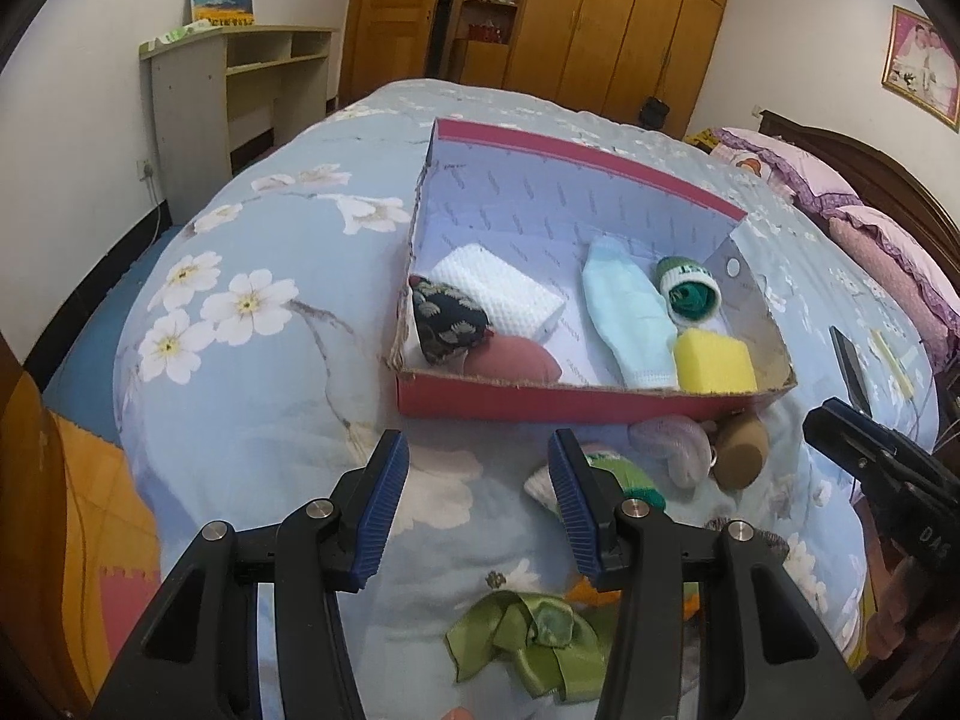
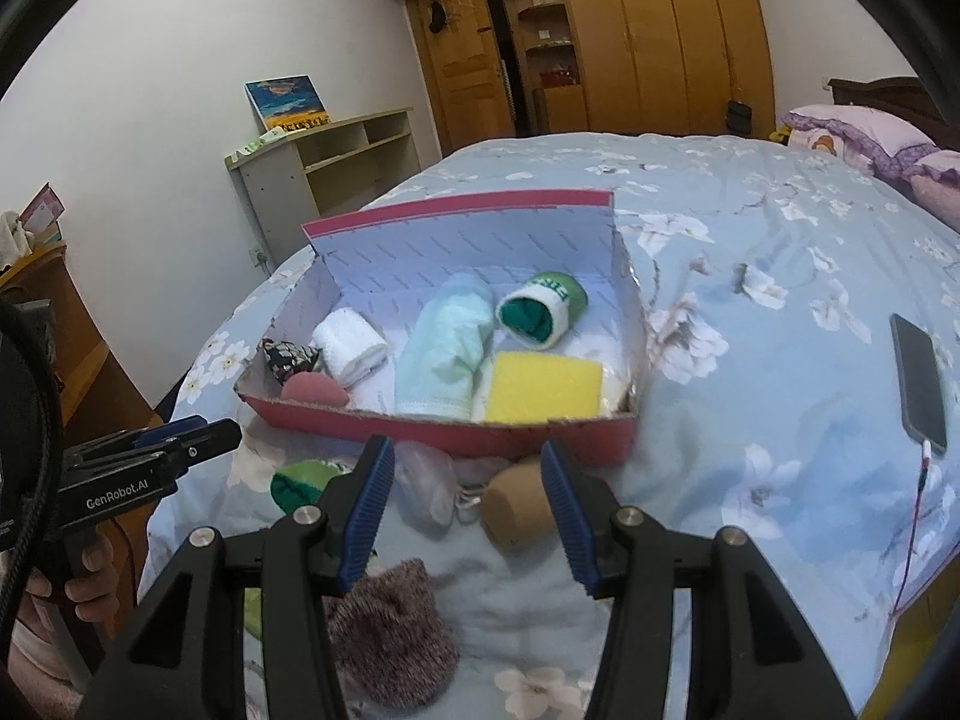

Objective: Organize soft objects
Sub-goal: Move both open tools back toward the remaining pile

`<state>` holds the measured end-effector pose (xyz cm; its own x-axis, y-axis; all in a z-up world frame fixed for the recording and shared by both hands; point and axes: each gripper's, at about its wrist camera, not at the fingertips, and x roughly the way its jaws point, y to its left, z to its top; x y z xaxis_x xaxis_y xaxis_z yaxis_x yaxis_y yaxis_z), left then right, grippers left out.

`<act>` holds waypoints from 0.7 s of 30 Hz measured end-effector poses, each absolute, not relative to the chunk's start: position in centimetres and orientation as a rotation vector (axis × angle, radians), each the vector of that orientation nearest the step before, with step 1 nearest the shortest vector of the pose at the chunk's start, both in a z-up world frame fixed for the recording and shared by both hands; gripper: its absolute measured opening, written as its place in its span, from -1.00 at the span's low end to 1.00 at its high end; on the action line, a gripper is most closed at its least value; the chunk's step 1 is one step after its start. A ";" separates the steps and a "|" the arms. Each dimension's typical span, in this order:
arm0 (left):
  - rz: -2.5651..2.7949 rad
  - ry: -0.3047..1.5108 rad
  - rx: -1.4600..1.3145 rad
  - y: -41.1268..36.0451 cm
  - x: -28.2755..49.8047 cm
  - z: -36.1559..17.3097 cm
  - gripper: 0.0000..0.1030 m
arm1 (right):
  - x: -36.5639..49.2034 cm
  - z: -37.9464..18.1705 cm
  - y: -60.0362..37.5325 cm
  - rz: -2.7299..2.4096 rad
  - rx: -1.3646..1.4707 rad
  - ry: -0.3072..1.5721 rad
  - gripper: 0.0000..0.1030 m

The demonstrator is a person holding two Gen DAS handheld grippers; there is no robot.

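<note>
Six soft items already lie in the red shoebox (image 2: 456,438) on the bed (image 2: 750,396); several wait outside along its near wall. Both grippers spread wide, holding nothing. Right gripper (image 2: 465,510) hovers just short of the tan plush piece (image 2: 516,507), which lies between its fingers, slightly right, touching a pale purple plush (image 2: 429,483) on its left; grey knit sock (image 2: 390,636) sits below. Left gripper (image 1: 477,498) is nearer the green-white rolled sock (image 1: 624,477), just beside its right finger. Readable: "GenRobot.AI" on left gripper's body. Likely next: right closes on tan piece.
</note>
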<state>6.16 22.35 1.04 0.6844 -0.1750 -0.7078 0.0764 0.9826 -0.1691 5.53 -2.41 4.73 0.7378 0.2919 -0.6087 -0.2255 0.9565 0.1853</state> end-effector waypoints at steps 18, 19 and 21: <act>-0.237 0.867 -0.135 20.5 4.5 -0.2 -0.04 | 2.7 2.6 -3.4 0.284 0.109 0.734 0.05; -0.248 0.870 -0.137 20.4 4.4 -0.2 -0.04 | 2.6 2.5 -3.5 0.285 0.113 0.737 0.05; -0.265 0.875 -0.136 20.0 4.3 -0.3 -0.04 | 2.4 2.3 -3.6 0.286 0.120 0.744 0.05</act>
<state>4.30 20.04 -0.26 0.6106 -0.2846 -0.7390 0.1735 0.9586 -0.2258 2.36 -3.56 2.30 0.6989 0.2986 -0.6499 -0.2141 0.9544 0.2083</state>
